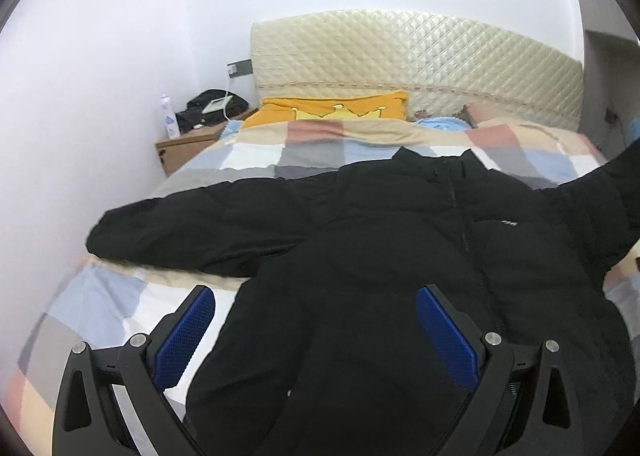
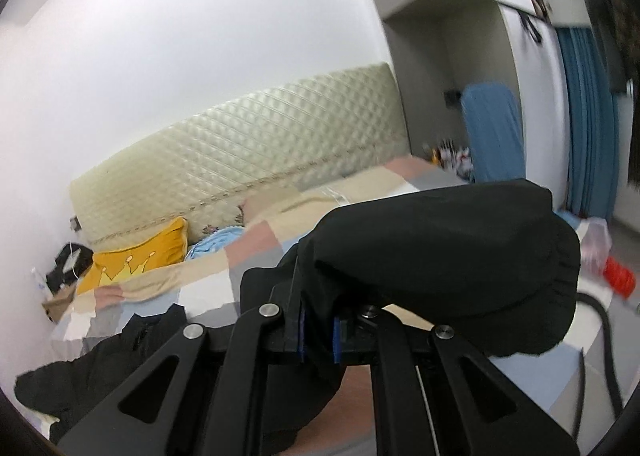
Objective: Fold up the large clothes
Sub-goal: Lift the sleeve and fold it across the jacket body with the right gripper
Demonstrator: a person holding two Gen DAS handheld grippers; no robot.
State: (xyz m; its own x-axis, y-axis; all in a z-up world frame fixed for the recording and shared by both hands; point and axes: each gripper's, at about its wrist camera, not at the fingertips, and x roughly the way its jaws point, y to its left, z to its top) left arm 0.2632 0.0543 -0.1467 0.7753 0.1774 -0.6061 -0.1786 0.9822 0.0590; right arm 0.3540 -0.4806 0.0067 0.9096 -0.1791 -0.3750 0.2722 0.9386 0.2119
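A large black puffer jacket (image 1: 400, 256) lies front up on the bed, zipper up the middle, left sleeve (image 1: 192, 228) spread out flat to the left. My left gripper (image 1: 316, 296) is open, blue pads wide apart, hovering just above the jacket's lower left body. The right sleeve (image 1: 600, 195) rises off the bed at the right edge. In the right wrist view my right gripper (image 2: 318, 332) is shut on that sleeve (image 2: 440, 252) near its cuff and holds it lifted above the bed.
The bed has a checked quilt (image 1: 280, 151), a yellow pillow (image 1: 332, 109) and a quilted headboard (image 1: 420, 67). A wooden nightstand (image 1: 188, 143) with a bottle and black bag stands at the left wall. Blue curtains (image 2: 588, 115) and floor clutter lie to the right.
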